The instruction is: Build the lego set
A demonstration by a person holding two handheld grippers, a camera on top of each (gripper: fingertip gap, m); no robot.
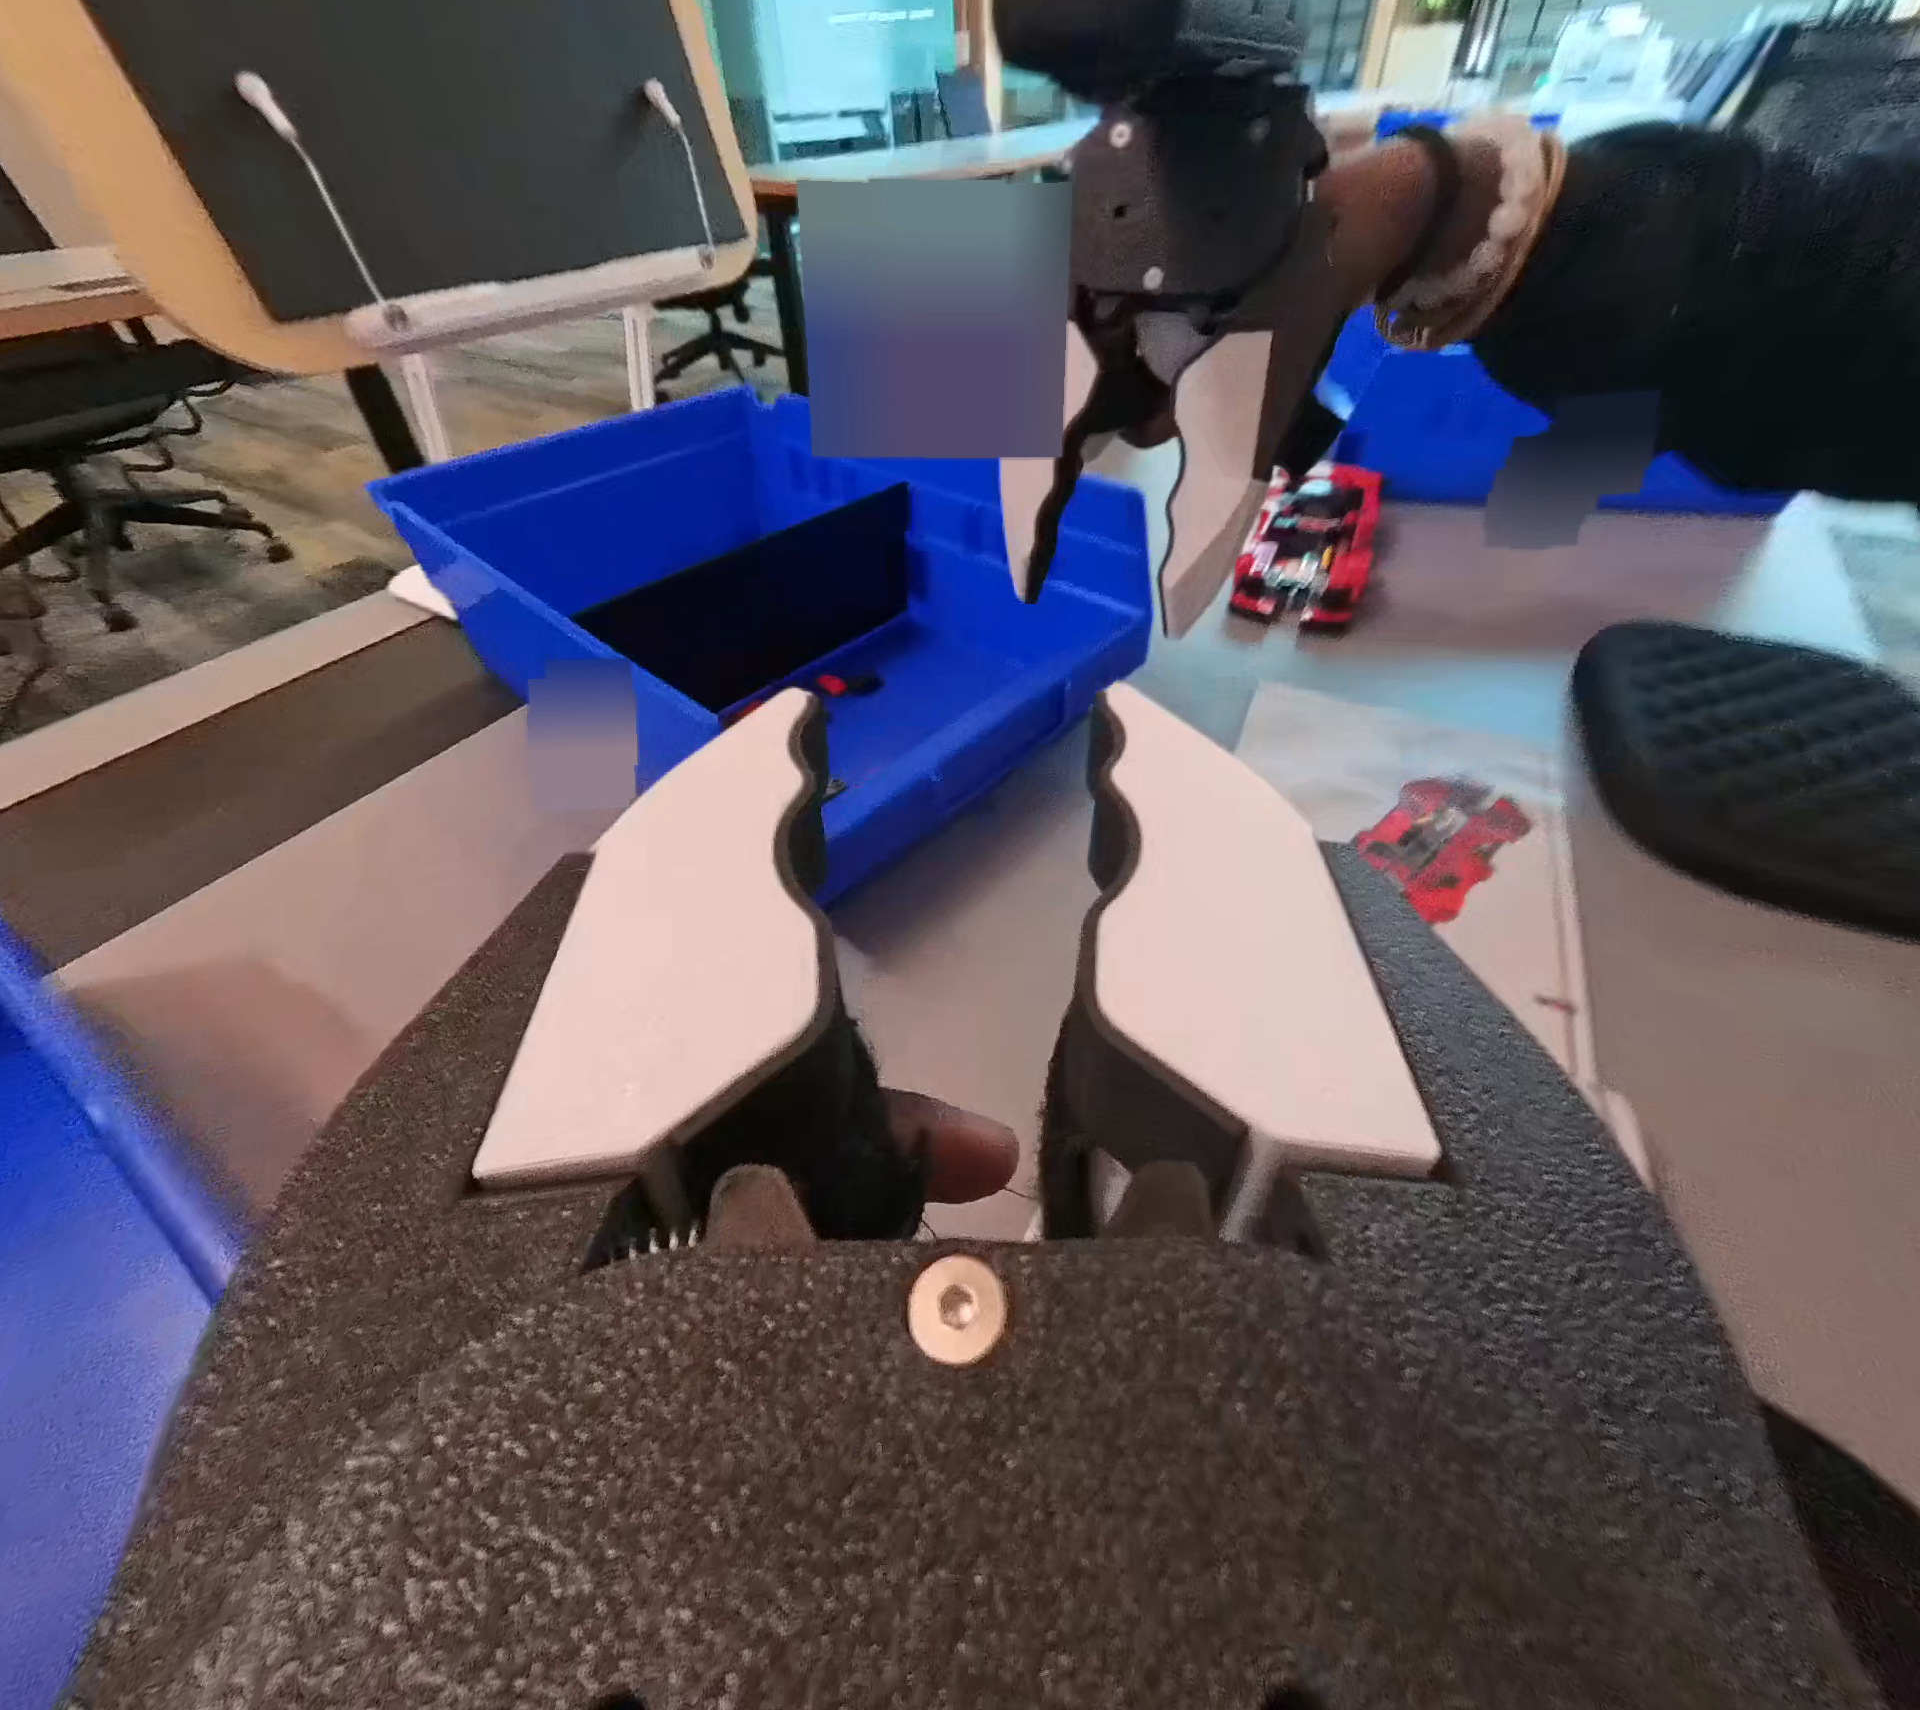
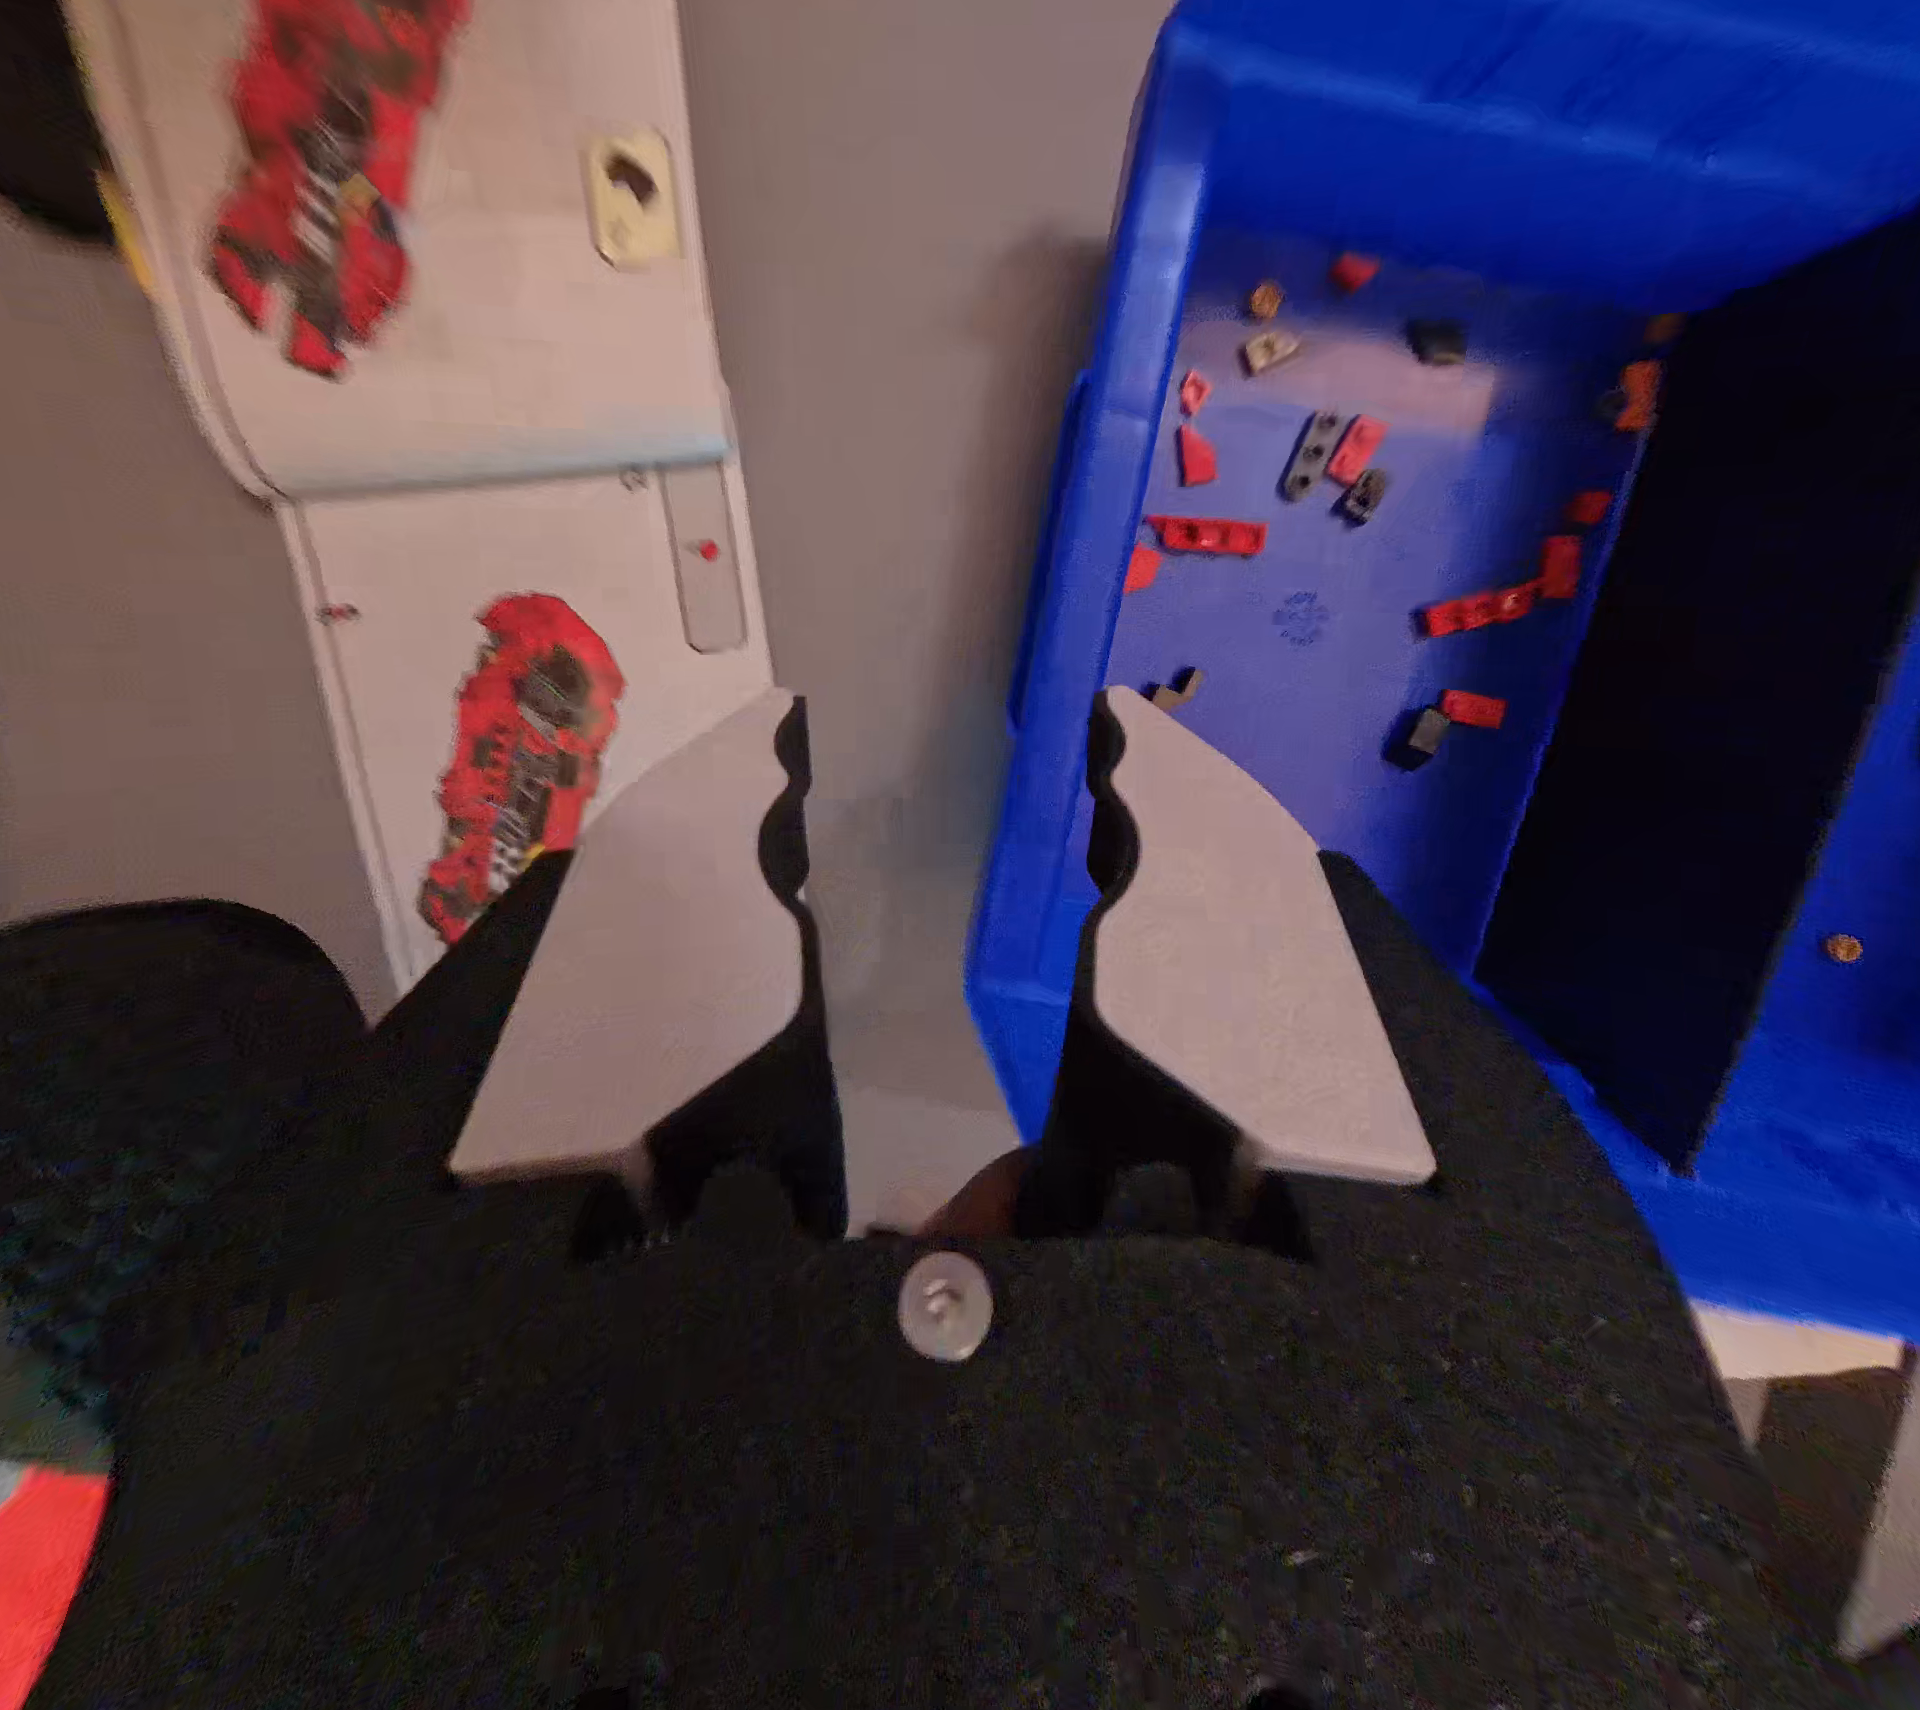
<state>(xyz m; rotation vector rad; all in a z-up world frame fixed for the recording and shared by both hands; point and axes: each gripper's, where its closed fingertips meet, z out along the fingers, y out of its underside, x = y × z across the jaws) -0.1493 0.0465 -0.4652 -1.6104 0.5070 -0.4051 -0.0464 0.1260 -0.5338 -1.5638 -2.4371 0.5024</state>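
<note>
A blue bin (image 1: 935, 725) with a black divider (image 1: 769, 611) stands on the grey table. In the right wrist view the blue bin (image 2: 1143, 310) holds several small red, black and tan lego pieces (image 2: 1351, 455). A partly built red lego car (image 1: 1311, 544) sits on the table beyond it. My left gripper (image 1: 951, 720) is open and empty, low in front of the bin. My right gripper (image 2: 945, 715) is open and empty, above the bin's left rim; it also shows in the left wrist view (image 1: 1101, 600), pointing down.
An open instruction booklet (image 2: 499, 372) with pictures of the red car lies left of the bin; it also shows in the left wrist view (image 1: 1444, 839). A second blue bin (image 1: 1434, 413) stands behind. A black textured pad (image 1: 1756, 767) is at right. Office chairs stand beyond the table edge. There is about 15 cm between the tips of the two grippers.
</note>
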